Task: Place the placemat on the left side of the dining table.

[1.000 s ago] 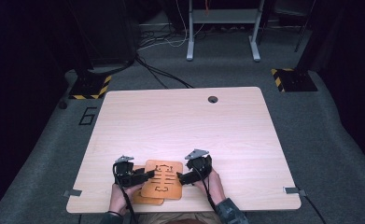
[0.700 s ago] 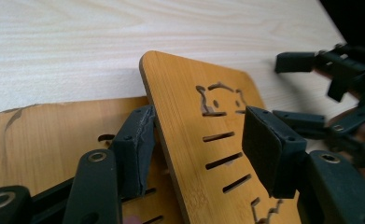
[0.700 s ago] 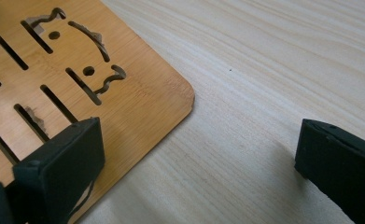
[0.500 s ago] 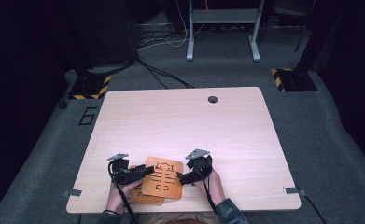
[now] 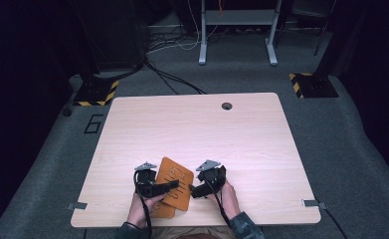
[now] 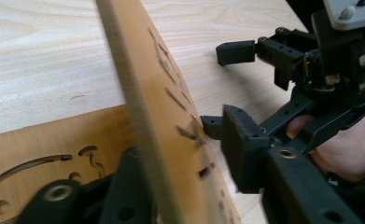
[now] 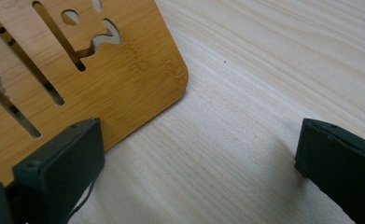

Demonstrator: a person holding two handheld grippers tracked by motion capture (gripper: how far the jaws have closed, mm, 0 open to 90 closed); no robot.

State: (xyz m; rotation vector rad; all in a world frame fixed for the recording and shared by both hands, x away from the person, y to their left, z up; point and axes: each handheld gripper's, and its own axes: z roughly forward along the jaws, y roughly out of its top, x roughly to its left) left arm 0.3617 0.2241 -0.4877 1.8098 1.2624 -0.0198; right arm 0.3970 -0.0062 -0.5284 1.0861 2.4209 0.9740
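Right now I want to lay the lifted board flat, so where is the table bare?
The table is bare across its whole far half, from the cable hole to both side edges, and on the right beyond the right gripper. It is crowded at the near edge: the left gripper holds the tilted board over a second board.

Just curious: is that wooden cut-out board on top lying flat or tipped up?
Tipped up. The upper wooden board stands on edge between the left gripper jaws, slanting above the lower board flat on the table.
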